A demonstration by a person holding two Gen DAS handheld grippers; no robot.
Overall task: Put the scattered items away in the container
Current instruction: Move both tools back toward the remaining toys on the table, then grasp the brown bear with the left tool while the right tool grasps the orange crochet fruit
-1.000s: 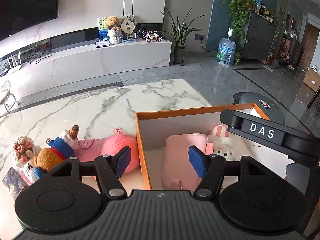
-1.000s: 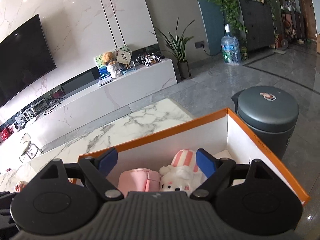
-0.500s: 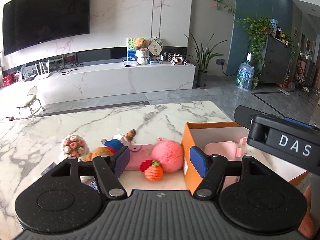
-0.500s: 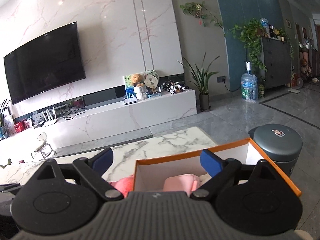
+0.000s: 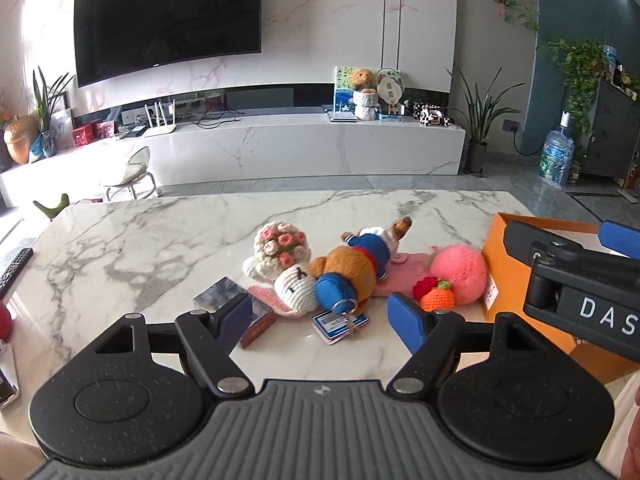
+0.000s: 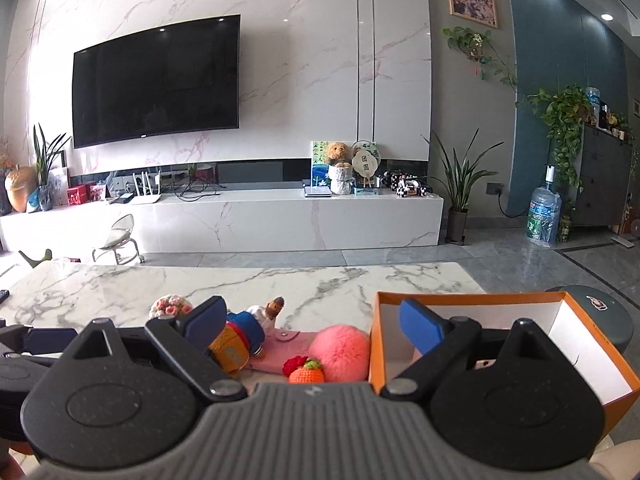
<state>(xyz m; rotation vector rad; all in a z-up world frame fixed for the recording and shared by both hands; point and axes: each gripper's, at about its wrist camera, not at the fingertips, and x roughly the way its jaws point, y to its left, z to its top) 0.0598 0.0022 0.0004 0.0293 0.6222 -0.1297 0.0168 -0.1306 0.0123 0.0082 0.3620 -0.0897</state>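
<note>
**Marble worktop, soft toys and orange box: stock as seen**

Worktop (image 5: 160,240): white marble with grey veins; toys clustered near its front right, beside the box. Orange box (image 6: 592,344): open-topped, white inside, at the worktop's right end. Pink pompom (image 5: 458,274): just beside the box's left wall; crochet orange (image 5: 438,299) in front of it. Bear in blue sailor suit (image 5: 348,270): lying on its side, keyring toward the camera. Crochet bouquet (image 5: 280,248): touching the bear's left. Pink pouch (image 5: 404,270): flat, under bear and pompom. Left hand-held gripper (image 5: 326,318): jaws apart and opening, nothing between them, above the bear. Right hand-held gripper (image 6: 312,322): jaws wide apart, empty, straddling the box's left wall.
</note>
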